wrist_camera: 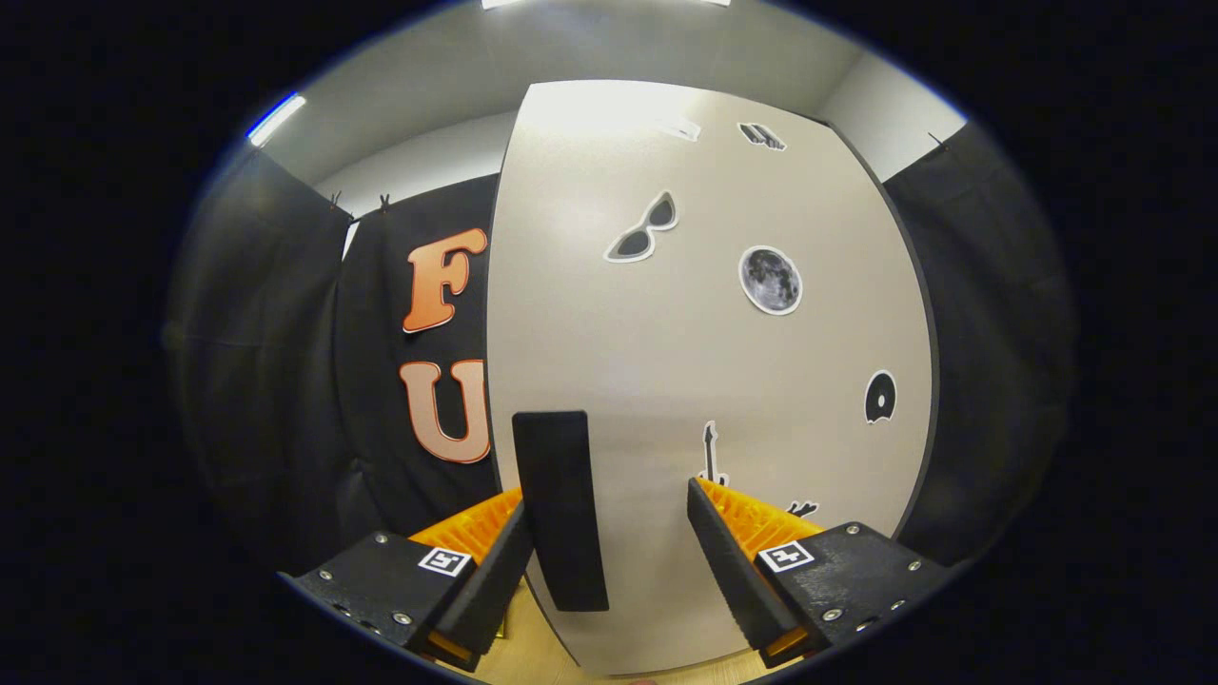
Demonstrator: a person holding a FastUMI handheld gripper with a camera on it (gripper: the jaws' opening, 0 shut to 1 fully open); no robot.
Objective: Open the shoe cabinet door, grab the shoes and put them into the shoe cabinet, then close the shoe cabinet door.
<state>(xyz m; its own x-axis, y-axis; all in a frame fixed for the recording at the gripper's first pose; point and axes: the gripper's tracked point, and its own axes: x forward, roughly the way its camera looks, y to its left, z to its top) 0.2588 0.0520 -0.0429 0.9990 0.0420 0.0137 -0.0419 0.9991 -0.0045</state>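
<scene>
The shoe cabinet door [704,362] fills the space just ahead of the gripper [609,514], its pale face dotted with stickers: sunglasses [645,228], a moon [771,280], a record [880,398] and a guitar [710,455]. The jaws stand apart, and the dark handle [559,504] sits between them, close against the left one; neither visibly presses on it. Whether the door is shut or already swinging I cannot tell. By my judgement the task is at its door-opening step, with shoes and closing left. No readable brand or writing shows on the door.
</scene>
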